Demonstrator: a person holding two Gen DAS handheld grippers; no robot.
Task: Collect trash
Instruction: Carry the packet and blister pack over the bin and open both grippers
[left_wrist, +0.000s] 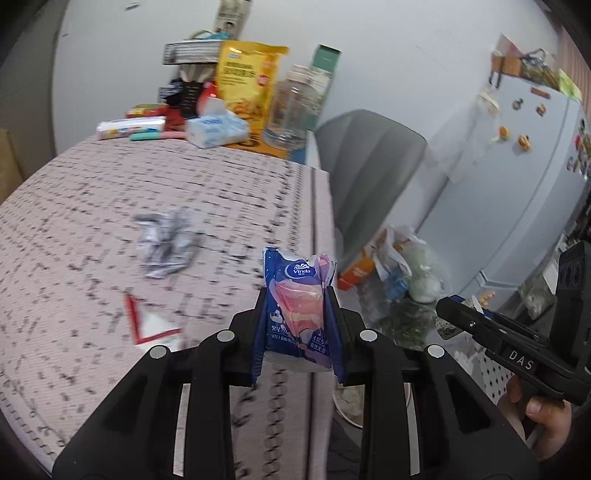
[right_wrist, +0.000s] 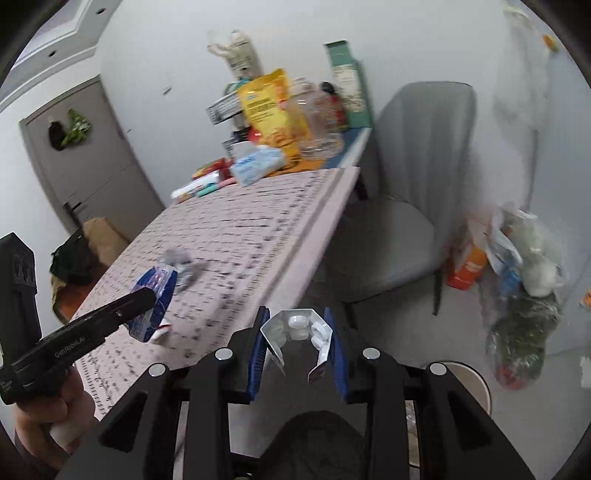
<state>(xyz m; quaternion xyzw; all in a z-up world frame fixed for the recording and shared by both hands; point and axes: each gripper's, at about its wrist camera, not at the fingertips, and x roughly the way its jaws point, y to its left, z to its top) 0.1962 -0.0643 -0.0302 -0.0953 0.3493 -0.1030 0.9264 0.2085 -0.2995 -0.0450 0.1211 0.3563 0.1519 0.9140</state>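
Left gripper pinches my tissue wrapper; right gripper clamps the pill sheet, bin waiting at four o'clock.

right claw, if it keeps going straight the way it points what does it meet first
Probably the grey chair. The right claw, shut on a pill pack, sits past the table edge, aimed over open floor at the chair seat; depth is unclear.

You can read "Vinda" on the blue tissue wrapper pinched in your left gripper. "DAS" is printed on your right gripper at near right, and "GenRoboLAI", as best it reads, runs along the left one's side.
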